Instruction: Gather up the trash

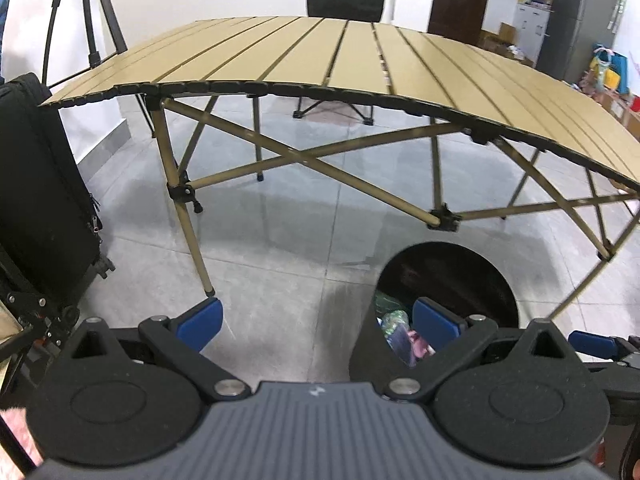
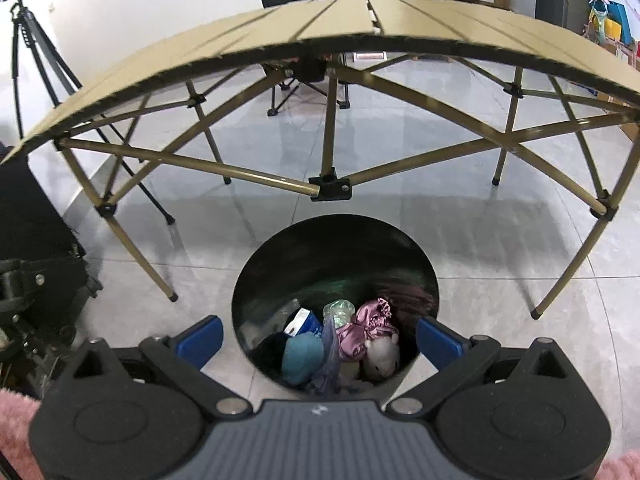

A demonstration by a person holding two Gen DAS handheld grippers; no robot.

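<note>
Both tongs released: right tongs (image 2: 318, 338) above trash bin (image 2: 416, 260), left tongs (image 1: 316, 322) beside it; folding table (image 1: 320, 52) beyond.

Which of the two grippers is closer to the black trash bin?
Right. The right gripper hangs open directly over the black trash bin; the left gripper, also open, sits off to the bin's left, over floor.

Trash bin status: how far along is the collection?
Looks nearly done. The black bin on the floor already holds a pile: a blue carton, a teal piece, pink satin fabric, a white plush. In hand: nothing; the left gripper and right gripper are both open. The slatted table shows nothing left to pick up.
</note>
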